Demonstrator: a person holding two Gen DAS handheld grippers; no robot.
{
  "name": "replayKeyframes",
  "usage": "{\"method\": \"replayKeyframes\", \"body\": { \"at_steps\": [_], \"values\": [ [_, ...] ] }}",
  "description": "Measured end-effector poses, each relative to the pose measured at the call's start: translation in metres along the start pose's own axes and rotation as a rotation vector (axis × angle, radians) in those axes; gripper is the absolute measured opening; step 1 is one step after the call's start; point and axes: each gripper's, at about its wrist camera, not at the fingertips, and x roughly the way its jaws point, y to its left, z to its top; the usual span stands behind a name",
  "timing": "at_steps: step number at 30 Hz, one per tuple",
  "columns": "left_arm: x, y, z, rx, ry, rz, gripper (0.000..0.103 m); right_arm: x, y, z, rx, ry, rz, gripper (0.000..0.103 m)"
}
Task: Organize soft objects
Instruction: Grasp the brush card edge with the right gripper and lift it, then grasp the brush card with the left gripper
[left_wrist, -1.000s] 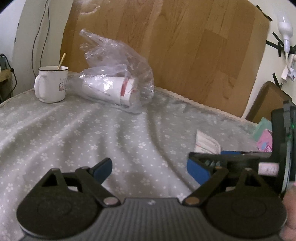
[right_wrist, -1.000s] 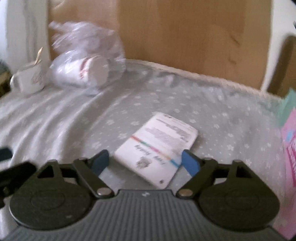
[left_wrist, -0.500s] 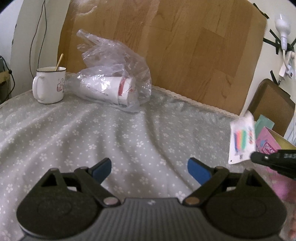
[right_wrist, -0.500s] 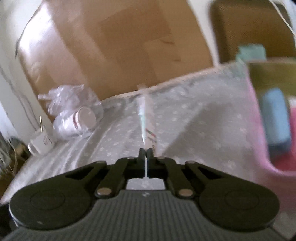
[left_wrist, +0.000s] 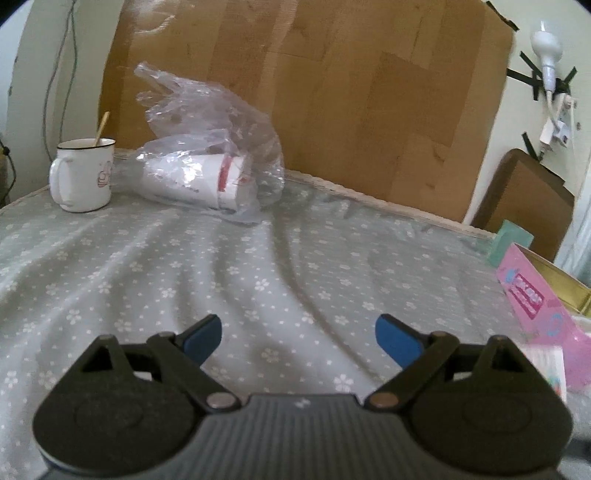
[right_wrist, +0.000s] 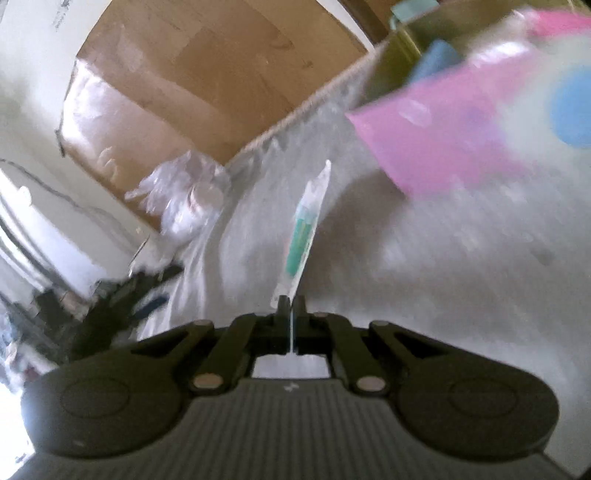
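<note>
1. Left wrist view, bottom of frame: left gripper (left_wrist: 297, 334) with its blue-padded fingers (left_wrist: 205, 334) spread wide, nothing between them, only the grey flowered cloth (left_wrist: 258, 266) beyond the gap.
2. Right wrist view, lower centre: right gripper (right_wrist: 291, 302) pinched closed on the bottom edge of a thin flat packet (right_wrist: 304, 229), seen edge-on, white with a green-teal band, rising from the fingertips towards the middle of the frame and leaning slightly right.
3. Same view tilted and heavily blurred; cloth running diagonally from lower left to upper right.
4. Upper right of the right wrist view: pink box (right_wrist: 443, 122), blurred, above and right of the packet, apart from it; a blue shape inside the box at the top edge, too smeared to name.
5. Right edge of the left wrist view: same pink box (left_wrist: 532, 295) resting on the cloth, gold-coloured inner wall showing behind its printed side.
6. Upper left of the left wrist view: white mug (left_wrist: 83, 175) with a stick standing in it, upright on the cloth.
7. Just right of the mug: clear plastic bag (left_wrist: 210, 147), crumpled, holding a white cup on its side.
8. Behind everything, across the top of the frame: large cardboard sheet (left_wrist: 351, 92) against the wall.
9. Far left of the right wrist view: a dark blurred shape with a streak of blue, too smeared to identify.
</note>
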Motion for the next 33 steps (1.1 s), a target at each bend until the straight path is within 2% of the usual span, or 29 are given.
{"method": "replayKeyframes", "body": {
  "at_steps": [1, 3, 5, 7, 9, 13, 16, 19, 21, 23, 24, 25, 27, 33],
  "values": [
    [0.000, -0.002, 0.000, 0.007, 0.006, -0.011, 0.094, -0.011, -0.003, -0.006, -0.011, -0.010, -0.025, 0.009],
    [0.000, -0.009, -0.002, 0.039, 0.022, -0.030, 0.094, -0.038, -0.007, -0.021, -0.080, -0.070, -0.134, 0.011],
    [-0.004, -0.025, -0.008, 0.075, 0.049, -0.071, 0.093, -0.058, -0.004, -0.031, -0.164, -0.141, -0.239, 0.021],
    [-0.009, -0.044, -0.014, 0.086, 0.086, -0.148, 0.093, -0.066, 0.006, -0.038, -0.252, -0.203, -0.315, 0.062],
    [-0.016, -0.072, -0.022, 0.116, 0.132, -0.256, 0.093, -0.065, 0.019, -0.045, -0.365, -0.244, -0.323, 0.073],
    [-0.025, -0.123, -0.035, 0.203, 0.234, -0.412, 0.093, -0.039, 0.043, -0.051, -0.532, -0.217, -0.281, 0.074],
    [-0.022, -0.149, -0.043, 0.235, 0.306, -0.459, 0.097, -0.020, 0.048, -0.047, -0.612, -0.191, -0.289, 0.076],
    [-0.005, -0.161, -0.049, 0.205, 0.418, -0.492, 0.102, 0.000, 0.045, -0.041, -0.677, -0.144, -0.350, 0.080],
    [-0.004, -0.167, -0.054, 0.227, 0.407, -0.480, 0.102, 0.009, 0.041, -0.039, -0.682, -0.123, -0.354, 0.078],
    [-0.006, -0.178, -0.061, 0.263, 0.390, -0.474, 0.099, 0.004, 0.031, -0.035, -0.637, -0.108, -0.301, 0.068],
    [-0.007, -0.182, -0.062, 0.276, 0.387, -0.493, 0.087, 0.002, 0.030, -0.034, -0.628, -0.119, -0.308, 0.054],
    [-0.008, -0.184, -0.062, 0.282, 0.400, -0.528, 0.077, 0.001, 0.029, -0.034, -0.629, -0.130, -0.313, 0.053],
    [-0.013, -0.189, -0.065, 0.297, 0.400, -0.524, 0.076, -0.003, 0.026, -0.035, -0.597, -0.146, -0.301, 0.053],
    [-0.026, -0.187, -0.065, 0.266, 0.383, -0.555, 0.076, -0.014, 0.041, -0.056, -0.646, -0.253, -0.311, 0.053]
  ]
}}
